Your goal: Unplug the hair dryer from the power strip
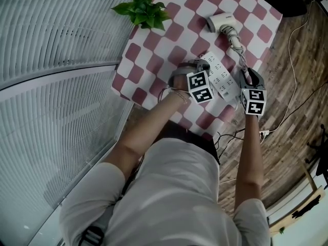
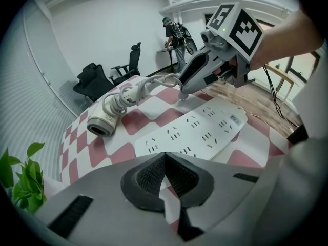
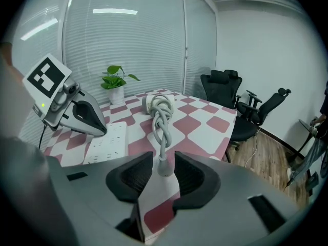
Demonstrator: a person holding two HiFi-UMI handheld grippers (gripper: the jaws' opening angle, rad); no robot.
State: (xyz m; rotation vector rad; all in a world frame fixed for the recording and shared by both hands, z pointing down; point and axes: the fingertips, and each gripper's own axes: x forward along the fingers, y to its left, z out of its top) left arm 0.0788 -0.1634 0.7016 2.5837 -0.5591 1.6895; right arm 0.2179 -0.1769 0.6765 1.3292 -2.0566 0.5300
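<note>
With the hair dryer's plug (image 3: pixel 163 168) apparently clear of the power strip (image 2: pixel 195 132) and loose between the right gripper's (image 3: pixel 164 158) parted jaws, draw it straight back without snagging the cord (image 3: pixel 161 122), while the left gripper (image 2: pixel 165 156) sits shut and empty beside the strip.

A red-and-white checked tablecloth (image 1: pixel 154 50) covers the table, with a leafy potted plant (image 1: pixel 143 10) at its eleven o'clock corner. Slatted blinds (image 1: pixel 51 60) fill the nine o'clock side. Wooden floor (image 1: pixel 307 86) lies at three o'clock. Black office chairs (image 3: pixel 225 88) stand beyond the table.
</note>
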